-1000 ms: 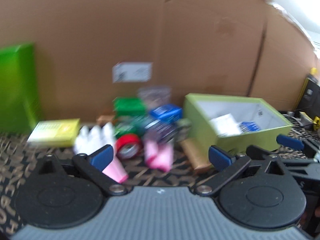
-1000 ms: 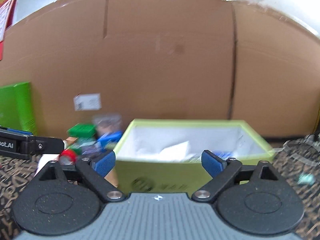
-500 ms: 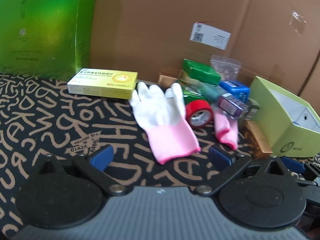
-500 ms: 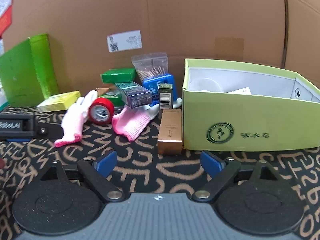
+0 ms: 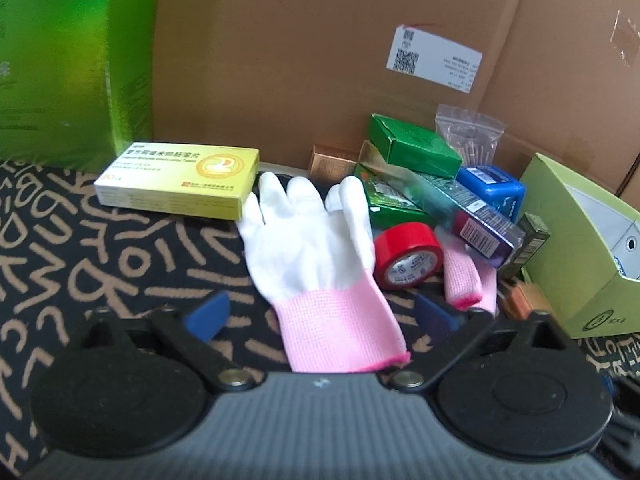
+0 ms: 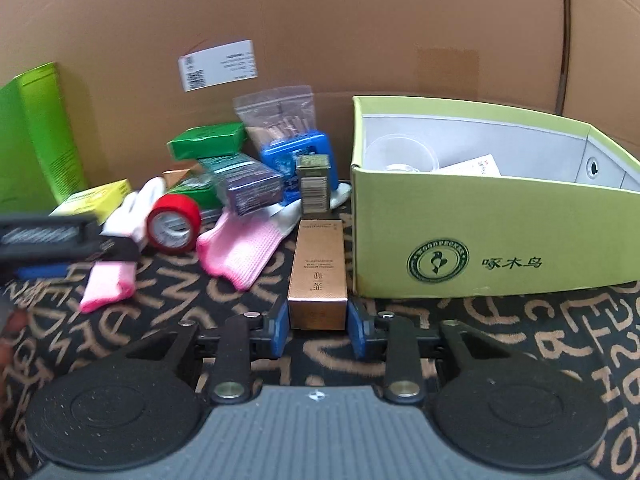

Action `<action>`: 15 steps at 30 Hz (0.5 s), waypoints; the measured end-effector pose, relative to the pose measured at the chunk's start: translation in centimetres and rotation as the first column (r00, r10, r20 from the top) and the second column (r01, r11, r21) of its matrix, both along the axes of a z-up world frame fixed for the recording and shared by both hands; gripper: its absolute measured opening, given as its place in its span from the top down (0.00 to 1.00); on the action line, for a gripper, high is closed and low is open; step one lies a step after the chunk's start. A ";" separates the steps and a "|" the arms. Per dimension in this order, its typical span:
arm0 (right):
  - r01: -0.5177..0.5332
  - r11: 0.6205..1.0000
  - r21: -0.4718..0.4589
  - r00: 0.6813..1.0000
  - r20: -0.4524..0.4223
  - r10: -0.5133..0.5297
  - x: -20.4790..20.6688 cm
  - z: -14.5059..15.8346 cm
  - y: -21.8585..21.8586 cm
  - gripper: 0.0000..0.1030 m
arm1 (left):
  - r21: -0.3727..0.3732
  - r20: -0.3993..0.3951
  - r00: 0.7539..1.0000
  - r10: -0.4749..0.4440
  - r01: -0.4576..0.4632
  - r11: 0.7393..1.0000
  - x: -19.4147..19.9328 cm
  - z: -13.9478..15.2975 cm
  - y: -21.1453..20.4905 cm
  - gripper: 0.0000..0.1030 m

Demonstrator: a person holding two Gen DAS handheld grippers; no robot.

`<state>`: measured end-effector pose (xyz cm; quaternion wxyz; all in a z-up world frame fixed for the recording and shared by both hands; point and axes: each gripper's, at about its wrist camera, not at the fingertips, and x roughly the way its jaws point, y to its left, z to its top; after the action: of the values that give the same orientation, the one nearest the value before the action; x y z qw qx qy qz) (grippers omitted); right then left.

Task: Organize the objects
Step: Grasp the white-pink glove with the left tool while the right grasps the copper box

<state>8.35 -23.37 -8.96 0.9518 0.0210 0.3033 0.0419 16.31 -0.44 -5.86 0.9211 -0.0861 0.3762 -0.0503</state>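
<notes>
A: Where is the gold box (image 6: 318, 270) sitting, and what is the right gripper (image 6: 318, 326) doing to it?

B: It is lying on the patterned mat (image 6: 520, 340), just beside the green bin (image 6: 480, 240), at the bin's 9 o'clock. The jaws have just been closing, and the blue pads are now flanking the box's near end and pinching it, as far as the right view shows.

A: So which step is running?

B: Likely the pick-up. Next it is calling for a lift clear of the mat, then a carry over the bin's rim toward 2 o'clock.

A: And the left gripper (image 5: 320, 314)?

B: Its jaws are standing spread, though they have just been closing a little, with the pink cuff of a glove (image 5: 316, 248) between them, untouched. The red tape (image 5: 408, 256) is sitting at the glove's 3 o'clock.

A: What is each view adding?

B: Only the right view is showing the pinch and the bin's inside; the left is showing the whole glove and a yellow box (image 5: 180, 178) at its 10 o'clock.
</notes>
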 end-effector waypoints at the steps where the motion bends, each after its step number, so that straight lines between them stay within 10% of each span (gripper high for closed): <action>1: -0.015 1.000 0.001 1.000 -0.003 0.015 -0.6 0.1 0.1 0.67 | 0.011 -0.003 1.000 -0.009 0.009 1.000 0.2 -0.2 -0.1 0.23; 7: -0.111 0.993 0.026 0.994 -0.021 0.112 -4.5 0.4 0.9 0.67 | 0.076 0.022 0.995 -0.093 0.091 0.993 -1.2 0.1 -0.5 0.89; 15: -0.225 0.974 0.006 0.973 -0.055 0.225 -7.4 0.7 1.5 0.67 | 0.120 -0.006 0.978 -0.211 0.210 0.970 -8.4 0.8 0.5 0.84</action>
<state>0.94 -21.82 -8.27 0.9322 -0.0127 0.3297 0.1490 7.94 0.03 -5.02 0.9155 0.0099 0.3823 -0.1252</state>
